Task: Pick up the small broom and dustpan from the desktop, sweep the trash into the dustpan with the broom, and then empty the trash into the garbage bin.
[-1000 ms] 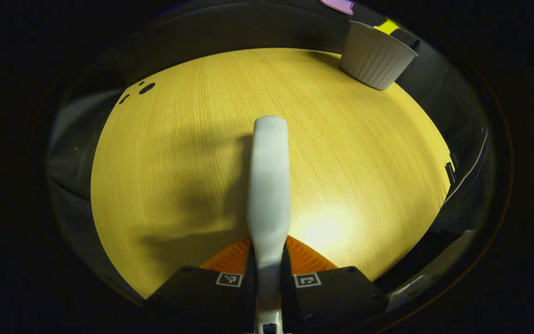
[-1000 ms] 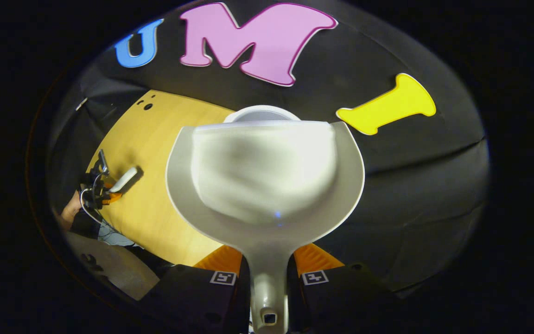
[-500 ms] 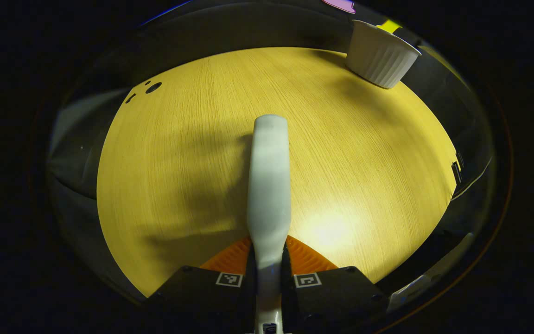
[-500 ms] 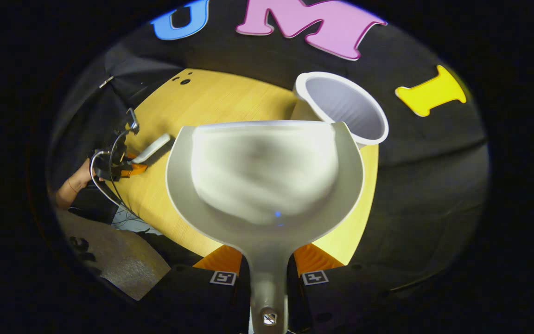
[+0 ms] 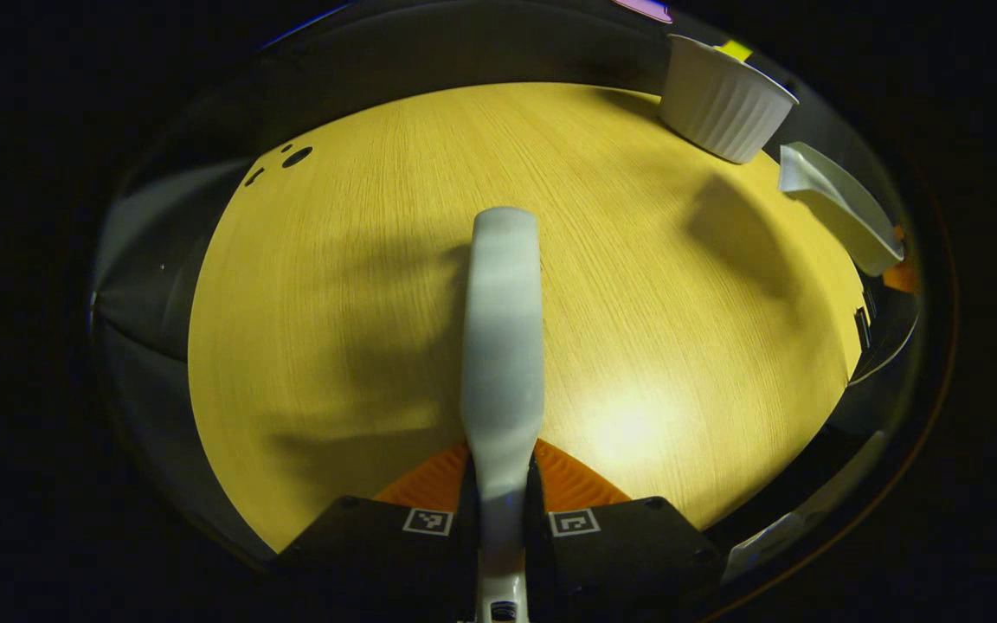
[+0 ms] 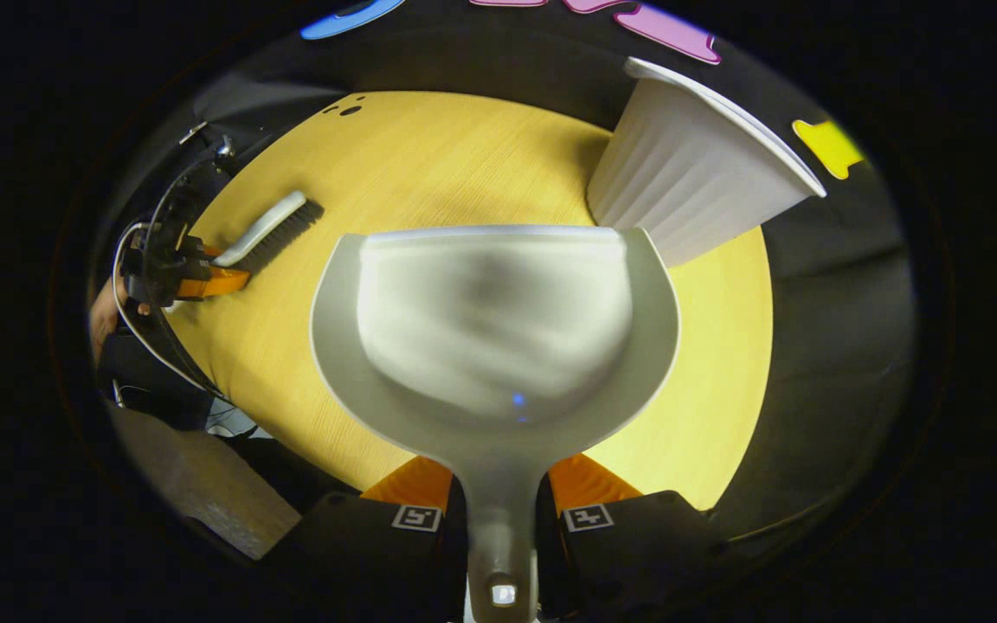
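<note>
In the left gripper view my left gripper (image 5: 502,484) is shut on the handle of the small white broom (image 5: 503,329), which points forward low over the yellow wooden desktop (image 5: 360,285). The right gripper view has my right gripper (image 6: 500,506) shut on the handle of the white dustpan (image 6: 494,320), whose scoop looks bare inside. The ribbed white garbage bin (image 6: 689,186) stands just beyond the dustpan's right front corner. That bin (image 5: 723,99) also sits at the far right of the desktop, with the dustpan (image 5: 840,208) near it. The broom (image 6: 269,225) and the left gripper (image 6: 204,279) appear far left.
The desktop (image 6: 429,164) is round-edged with small dark holes (image 6: 343,110) at its far side. A person's hand (image 6: 105,303) and a cable are at the left gripper. Black cloth walls surround the table. A patch of floor (image 6: 204,489) lies below the near edge.
The right gripper has swung the dustpan down and away from over the bin, so the bin now stands to its upper right. The dustpan has entered the left gripper view. The broom barely moved.
</note>
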{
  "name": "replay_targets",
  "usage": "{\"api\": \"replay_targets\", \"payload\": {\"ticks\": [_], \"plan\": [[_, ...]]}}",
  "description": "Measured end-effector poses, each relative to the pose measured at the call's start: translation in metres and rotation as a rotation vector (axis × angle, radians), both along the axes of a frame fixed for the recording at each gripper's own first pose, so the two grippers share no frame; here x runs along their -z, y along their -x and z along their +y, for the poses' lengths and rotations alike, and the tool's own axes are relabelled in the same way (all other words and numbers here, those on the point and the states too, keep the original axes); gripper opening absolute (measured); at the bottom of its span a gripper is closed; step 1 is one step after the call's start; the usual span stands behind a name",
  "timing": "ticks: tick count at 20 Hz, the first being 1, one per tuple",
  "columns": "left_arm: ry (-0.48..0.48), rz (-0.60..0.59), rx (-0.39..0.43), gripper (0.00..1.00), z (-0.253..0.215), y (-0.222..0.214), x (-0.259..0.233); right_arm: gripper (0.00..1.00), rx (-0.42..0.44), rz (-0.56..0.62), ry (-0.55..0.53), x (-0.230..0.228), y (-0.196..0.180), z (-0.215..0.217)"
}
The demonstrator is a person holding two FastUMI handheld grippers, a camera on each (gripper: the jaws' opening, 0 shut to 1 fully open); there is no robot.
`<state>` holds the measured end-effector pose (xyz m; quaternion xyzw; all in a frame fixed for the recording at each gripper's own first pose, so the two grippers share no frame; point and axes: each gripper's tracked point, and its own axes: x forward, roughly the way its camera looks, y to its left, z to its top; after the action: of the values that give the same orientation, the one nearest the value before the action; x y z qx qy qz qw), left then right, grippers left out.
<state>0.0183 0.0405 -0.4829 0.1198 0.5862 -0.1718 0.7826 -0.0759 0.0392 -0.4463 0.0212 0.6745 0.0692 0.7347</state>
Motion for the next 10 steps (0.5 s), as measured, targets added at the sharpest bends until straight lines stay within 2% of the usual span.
{"api": "replay_targets", "payload": {"ticks": [5,10], "plan": [[-0.019,-0.008,-0.027,0.26,-0.002,0.001,0.001,0.37,0.013,-0.01,-0.012,0.047,0.002,0.015],[-0.054,-0.01,-0.031,0.26,-0.004,0.0,0.002,0.36,0.0,-0.005,-0.017,0.074,0.005,0.02]]}}
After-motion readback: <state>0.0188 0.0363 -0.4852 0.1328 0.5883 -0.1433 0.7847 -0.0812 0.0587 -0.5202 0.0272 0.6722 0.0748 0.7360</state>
